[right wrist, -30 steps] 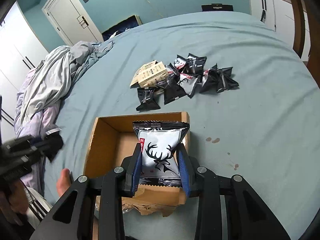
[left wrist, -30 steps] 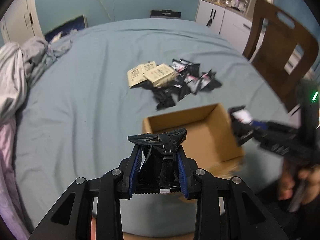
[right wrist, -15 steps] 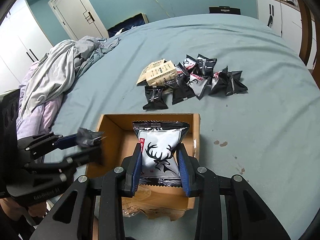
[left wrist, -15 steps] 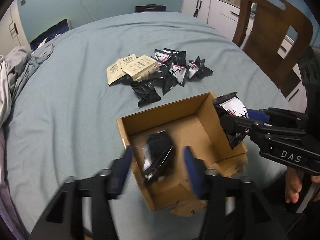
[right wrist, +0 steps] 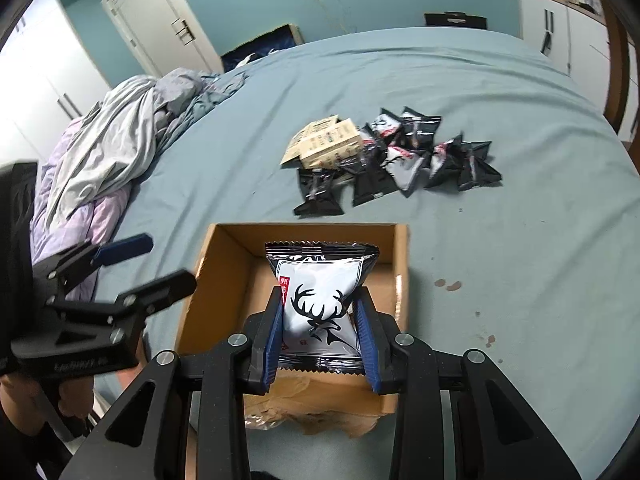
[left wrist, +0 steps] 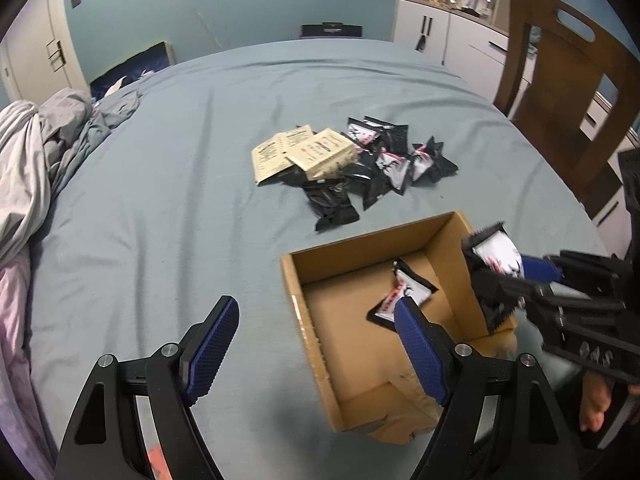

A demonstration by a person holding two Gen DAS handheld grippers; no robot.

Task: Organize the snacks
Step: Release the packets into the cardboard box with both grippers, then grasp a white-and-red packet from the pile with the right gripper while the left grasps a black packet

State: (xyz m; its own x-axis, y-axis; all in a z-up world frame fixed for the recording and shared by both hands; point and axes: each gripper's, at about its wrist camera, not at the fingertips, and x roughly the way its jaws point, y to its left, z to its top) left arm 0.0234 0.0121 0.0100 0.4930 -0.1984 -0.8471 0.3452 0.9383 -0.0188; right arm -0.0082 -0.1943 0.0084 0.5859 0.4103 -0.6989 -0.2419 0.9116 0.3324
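Snack sorting at cardboard box on bed: one packet in the box, one packet gripped.

Left hand-held gripper (left wrist: 316, 340): jaws opening, nothing between the blue ribbed pads, one pad over the box's near corner. Only the left view shows the loose packet (left wrist: 402, 294) lying tilted on the floor of the cardboard box (left wrist: 360, 248); the right view hides it behind the held deer-print packet (right wrist: 320, 300). Right hand-held gripper (right wrist: 322, 342) is clamped on that glossy, serrated-edged packet above the box. Remaining snack pile (right wrist: 384, 156), black pouches and beige cartons, lies on the grey-blue bed (right wrist: 520, 200) beyond the box.
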